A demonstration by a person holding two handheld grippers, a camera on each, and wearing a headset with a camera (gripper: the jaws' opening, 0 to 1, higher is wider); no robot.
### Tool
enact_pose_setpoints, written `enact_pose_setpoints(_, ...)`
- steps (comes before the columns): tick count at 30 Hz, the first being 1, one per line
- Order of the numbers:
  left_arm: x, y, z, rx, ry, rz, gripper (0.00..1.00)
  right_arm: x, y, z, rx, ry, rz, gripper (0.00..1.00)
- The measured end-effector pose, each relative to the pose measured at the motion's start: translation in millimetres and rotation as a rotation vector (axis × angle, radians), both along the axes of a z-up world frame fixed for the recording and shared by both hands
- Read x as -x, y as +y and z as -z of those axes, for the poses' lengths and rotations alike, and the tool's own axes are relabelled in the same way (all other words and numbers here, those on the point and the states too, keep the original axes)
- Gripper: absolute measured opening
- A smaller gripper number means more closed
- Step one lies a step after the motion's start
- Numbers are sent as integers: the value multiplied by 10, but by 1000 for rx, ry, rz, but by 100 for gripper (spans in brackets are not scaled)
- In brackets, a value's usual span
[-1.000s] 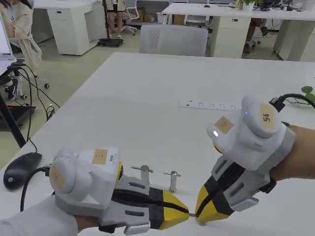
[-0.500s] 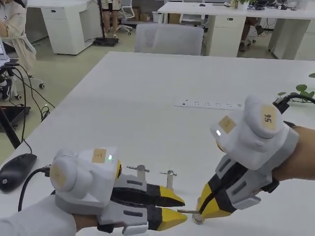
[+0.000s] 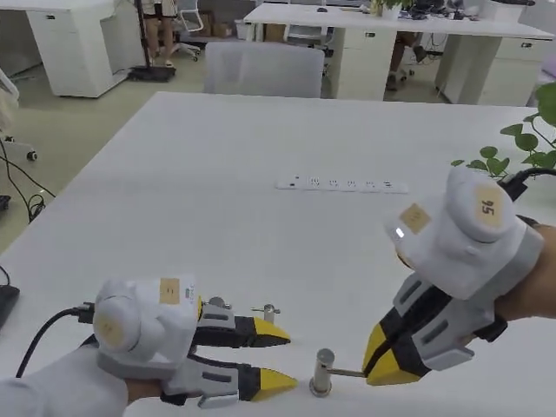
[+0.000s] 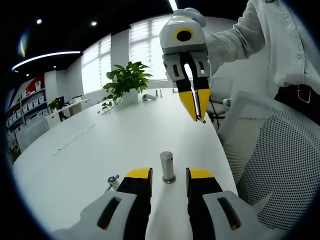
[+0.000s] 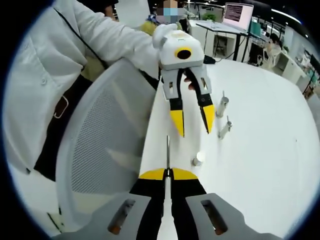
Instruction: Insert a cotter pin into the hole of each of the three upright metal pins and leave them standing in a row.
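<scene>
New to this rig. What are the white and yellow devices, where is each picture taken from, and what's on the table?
No robot here: a person holds a hand-held claw in each hand. One picture comes from a headset camera looking down; the two round ones come from cameras riding on each claw. The left claw is open, facing an upright metal pin on the white table. The right claw is shut on a thin cotter pin, not yet through that pin's hole. Two more pins, already fitted with cotter pins, stand behind the left claw.
</scene>
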State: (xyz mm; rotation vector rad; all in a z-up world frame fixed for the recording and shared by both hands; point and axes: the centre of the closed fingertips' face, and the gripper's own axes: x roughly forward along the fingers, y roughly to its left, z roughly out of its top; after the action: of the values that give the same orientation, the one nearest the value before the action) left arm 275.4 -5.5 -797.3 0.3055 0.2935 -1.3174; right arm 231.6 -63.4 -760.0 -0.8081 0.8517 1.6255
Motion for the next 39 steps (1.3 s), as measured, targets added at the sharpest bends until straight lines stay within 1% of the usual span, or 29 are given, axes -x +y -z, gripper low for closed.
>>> enact_pose_setpoints(2,-39,-45,44,-4,-3,9,26,0,-46,-7,4,2,14,3)
enact_pose_setpoints(4,-63,-94,100,-15,-17,27,26,1,-89,-7,9,4,26,3)
enact_pose_setpoints(5,-78,-123,149,-25,-11,35,26,2,-103,-9,10,6,32,3)
enact_pose_setpoints(7,-71,-167,225,-45,-13,59,26,1,-138,-10,15,6,42,3)
enact_pose_setpoints(8,-70,-189,256,-49,-3,65,26,1,-158,-17,17,7,48,3)
enact_pose_setpoints(9,-63,-218,291,-54,1,78,26,1,-167,-22,17,8,53,3)
enact_pose_setpoints(12,-61,-284,369,-74,-7,99,26,-8,-202,-38,17,6,69,3)
enact_pose_setpoints(14,-74,-320,408,-77,-11,99,26,-9,-221,-37,18,7,77,3)
enact_pose_setpoints(15,-76,-327,415,-76,-11,99,25,-7,-227,-36,18,8,79,3)
enact_pose_setpoints(17,-96,-357,427,-75,-20,88,23,-4,-239,-30,19,10,83,3)
enact_pose_setpoints(18,-113,-373,437,-66,-12,80,22,-5,-249,-22,21,11,85,3)
enact_pose_setpoints(20,-125,-397,447,-60,-13,74,21,-5,-254,-15,21,14,90,3)
enact_pose_setpoints(21,-124,-405,450,-57,-9,73,20,-6,-254,-12,20,15,91,3)
enact_pose_setpoints(25,-100,-425,484,-62,-10,75,13,-4,-250,-6,17,19,93,3)
enact_pose_setpoints(26,-104,-423,482,-60,-11,72,12,-5,-249,-4,16,20,94,3)
enact_pose_setpoints(28,-110,-416,484,-47,19,43,12,-11,-249,6,17,20,95,3)
enact_pose_setpoints(31,-122,-401,489,-31,47,-11,11,-13,-240,21,16,21,94,3)
enact_pose_setpoints(32,-122,-398,490,-28,51,-27,11,-15,-234,26,15,22,94,3)
enact_pose_setpoints(33,-124,-396,491,-23,62,-46,11,-16,-226,30,15,22,94,3)
enact_pose_setpoints(35,-116,-392,492,-26,68,-68,11,-22,-212,46,16,22,93,3)
enact_pose_setpoints(39,-125,-386,498,-23,96,-128,11,-59,-179,82,25,18,100,3)
